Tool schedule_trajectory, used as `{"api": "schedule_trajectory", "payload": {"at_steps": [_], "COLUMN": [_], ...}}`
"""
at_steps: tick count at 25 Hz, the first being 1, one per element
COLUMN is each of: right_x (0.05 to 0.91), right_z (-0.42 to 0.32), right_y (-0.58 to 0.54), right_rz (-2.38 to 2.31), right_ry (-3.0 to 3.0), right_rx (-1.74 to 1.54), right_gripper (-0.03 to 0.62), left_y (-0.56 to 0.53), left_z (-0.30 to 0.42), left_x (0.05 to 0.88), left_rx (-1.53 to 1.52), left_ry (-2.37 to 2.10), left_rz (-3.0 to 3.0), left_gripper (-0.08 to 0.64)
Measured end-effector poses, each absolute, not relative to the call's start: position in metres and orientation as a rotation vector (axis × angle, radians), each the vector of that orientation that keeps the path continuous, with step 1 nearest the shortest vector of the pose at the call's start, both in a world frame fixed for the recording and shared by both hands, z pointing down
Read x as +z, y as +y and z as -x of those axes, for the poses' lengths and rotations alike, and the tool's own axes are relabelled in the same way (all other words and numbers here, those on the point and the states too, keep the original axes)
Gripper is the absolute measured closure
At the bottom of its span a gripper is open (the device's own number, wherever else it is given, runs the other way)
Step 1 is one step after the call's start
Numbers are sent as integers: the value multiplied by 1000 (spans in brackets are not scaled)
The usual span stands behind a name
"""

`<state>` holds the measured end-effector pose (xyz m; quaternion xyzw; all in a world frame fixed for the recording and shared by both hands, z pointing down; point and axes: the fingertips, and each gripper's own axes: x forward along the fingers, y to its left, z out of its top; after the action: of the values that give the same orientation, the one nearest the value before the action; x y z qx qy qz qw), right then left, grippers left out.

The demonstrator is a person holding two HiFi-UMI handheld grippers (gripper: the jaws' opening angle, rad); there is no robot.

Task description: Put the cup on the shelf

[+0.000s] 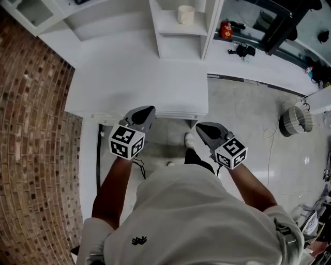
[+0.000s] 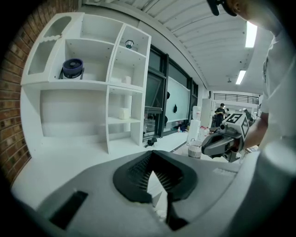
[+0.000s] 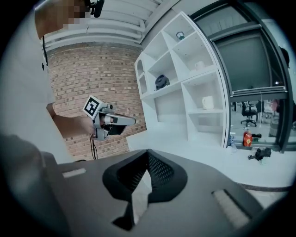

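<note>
A white cup (image 1: 185, 14) stands on a shelf board of the white shelf unit (image 1: 178, 41) at the far side of the table; it also shows in the left gripper view as the cup (image 2: 124, 113) and in the right gripper view as the cup (image 3: 207, 102). My left gripper (image 1: 147, 111) hangs at the table's near edge, shut and holding nothing (image 2: 152, 155). My right gripper (image 1: 202, 127) is just off the table's front right corner, also shut and holding nothing (image 3: 148, 152). Both are far from the cup.
The white table (image 1: 134, 72) meets a brick wall (image 1: 31, 134) on the left. A dark round container (image 2: 73, 68) sits on a higher shelf. A red can (image 1: 226, 29) and a black object (image 1: 243, 50) lie on the right-hand ledge. A basket (image 1: 296, 118) stands on the floor.
</note>
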<state>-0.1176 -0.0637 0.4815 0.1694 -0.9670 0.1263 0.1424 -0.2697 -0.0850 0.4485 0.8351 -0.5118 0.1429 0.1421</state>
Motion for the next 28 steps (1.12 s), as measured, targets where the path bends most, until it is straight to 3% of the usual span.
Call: {"api": "schedule_trajectory", "payload": {"at_steps": [28], "right_x": [481], "right_z": [108], "right_y": [4], "right_rz": [-553], "right_ry": [-2766], "right_rx": [339], "right_gripper": [581], "left_y": [39], "left_z": [235], "left_x": [487], "left_rx": [431], "left_ry": [-1296], "left_rz": [-2401], "left_gripper": [555]}}
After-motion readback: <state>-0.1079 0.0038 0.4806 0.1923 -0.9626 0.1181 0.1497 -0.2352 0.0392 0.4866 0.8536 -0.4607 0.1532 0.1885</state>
